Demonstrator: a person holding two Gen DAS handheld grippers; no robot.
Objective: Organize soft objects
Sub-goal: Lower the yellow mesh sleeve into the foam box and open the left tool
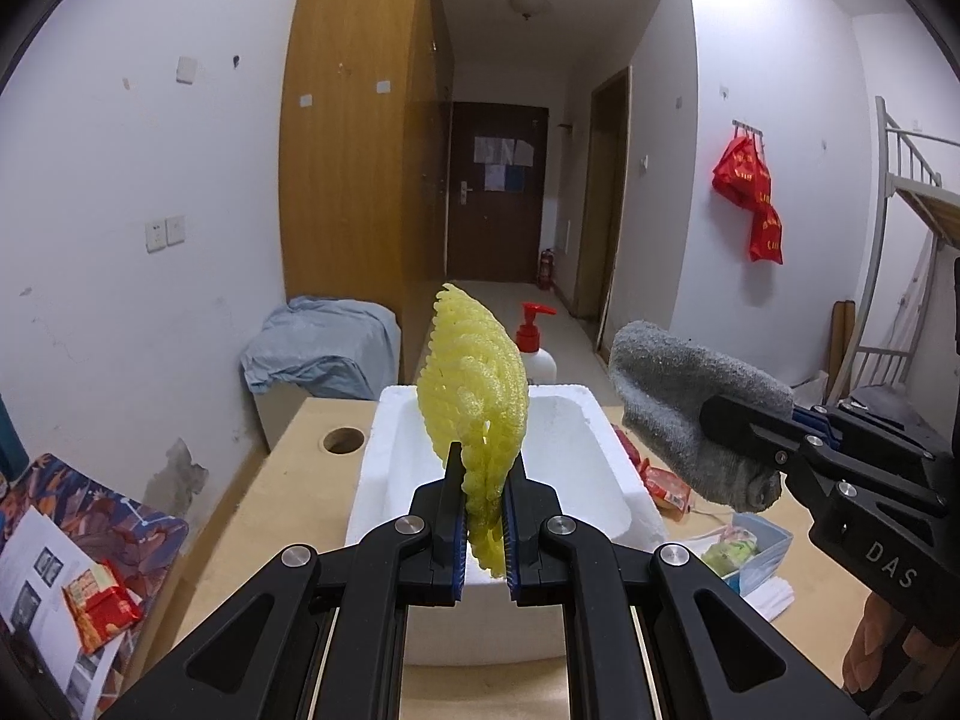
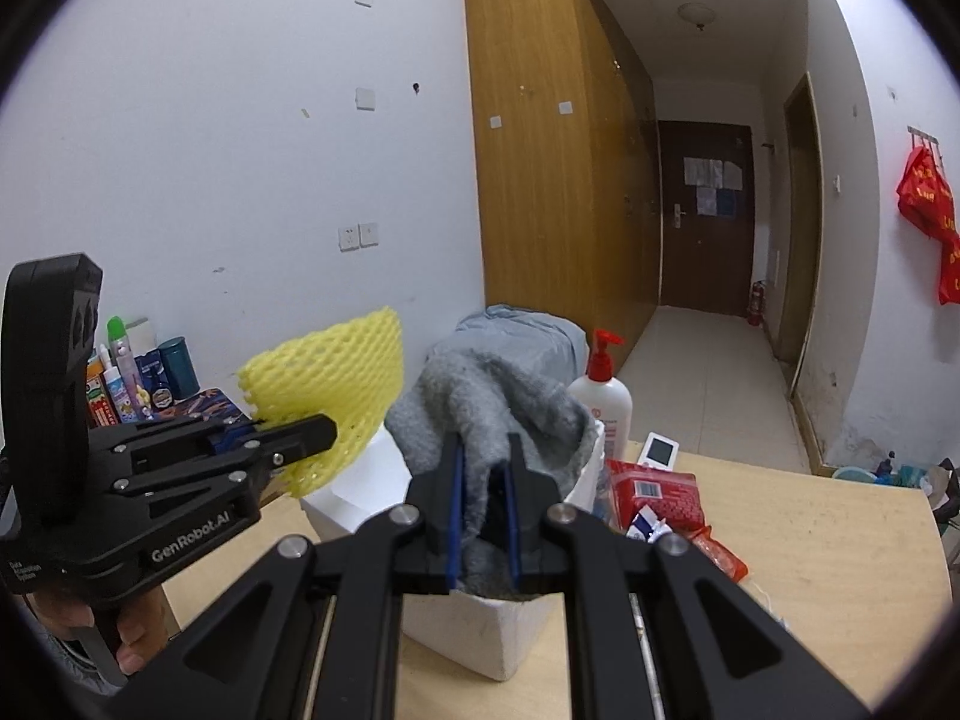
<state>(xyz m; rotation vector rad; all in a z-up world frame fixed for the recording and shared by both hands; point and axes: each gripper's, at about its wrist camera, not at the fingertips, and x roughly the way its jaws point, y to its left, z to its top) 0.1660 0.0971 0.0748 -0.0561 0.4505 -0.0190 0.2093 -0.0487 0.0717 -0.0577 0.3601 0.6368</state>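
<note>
Left wrist view is showing the left gripper (image 1: 485,483) pinching the yellow foam net (image 1: 474,402) above the white foam box (image 1: 606,480). Beside it, the right gripper (image 1: 729,414) is squeezing the gray sock (image 1: 678,396). The floppy net could be slipping out and missing the box. Only the right wrist view is showing the red packets (image 2: 657,489) behind.

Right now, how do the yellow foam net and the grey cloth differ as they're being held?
The yellow foam net is an open mesh standing stiffly upright from the left gripper; the grey cloth is dense, fuzzy fabric, bunched and slumping round the right gripper. The net is bright, the cloth dull. Both are clamped and held above the white foam box.
</note>
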